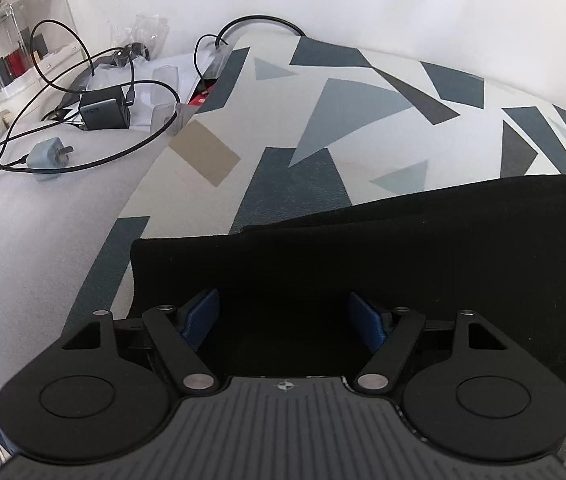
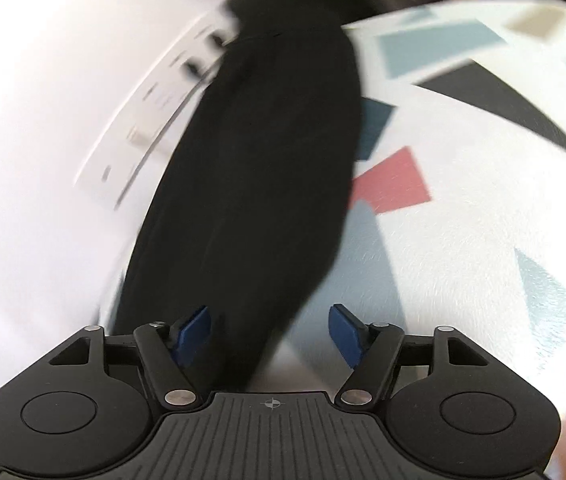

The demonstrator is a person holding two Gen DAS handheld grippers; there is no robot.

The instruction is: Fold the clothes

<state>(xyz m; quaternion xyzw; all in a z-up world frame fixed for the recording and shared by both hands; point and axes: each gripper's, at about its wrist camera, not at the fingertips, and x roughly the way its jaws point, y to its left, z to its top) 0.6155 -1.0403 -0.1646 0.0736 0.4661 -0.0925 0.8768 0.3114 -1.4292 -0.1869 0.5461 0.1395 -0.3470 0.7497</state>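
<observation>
**Both grippers open over the black garment**

Blue pads (image 1: pixel 203 312) of my left gripper (image 1: pixel 283 316) stand wide apart just ahead of the camera, nothing pinched between them. Below and ahead of them lies the black garment (image 1: pixel 403 248), folded over on itself so that one layer's edge runs just behind another; it spreads from the gap between the fingers out to the right. Whether the pads brush the cloth I cannot tell, since the fabric is too dark to read there. Beyond the garment is the patterned cloth (image 1: pixel 323 120) with grey, dark blue and beige shapes. Further off to the left I see a grey surface (image 1: pixel 43 220) carrying a dark power adapter (image 1: pixel 103 114), a small pale blue plug (image 1: pixel 47 156) and a looping black cable (image 1: pixel 95 60), with a clear plastic container (image 1: pixel 15 48) behind them.

On my right gripper (image 2: pixel 269 334) the view is smeared with motion. Its fingers (image 2: pixel 347 332) are also parted and hold nothing. The black garment (image 2: pixel 267 160) runs as a long strip from between the fingers away ahead, lying closer to the left finger. To its right is the patterned cloth (image 2: pixel 463 200), including a pink patch; to its left a blurred white sheet with dark marks (image 2: pixel 155 120).
</observation>
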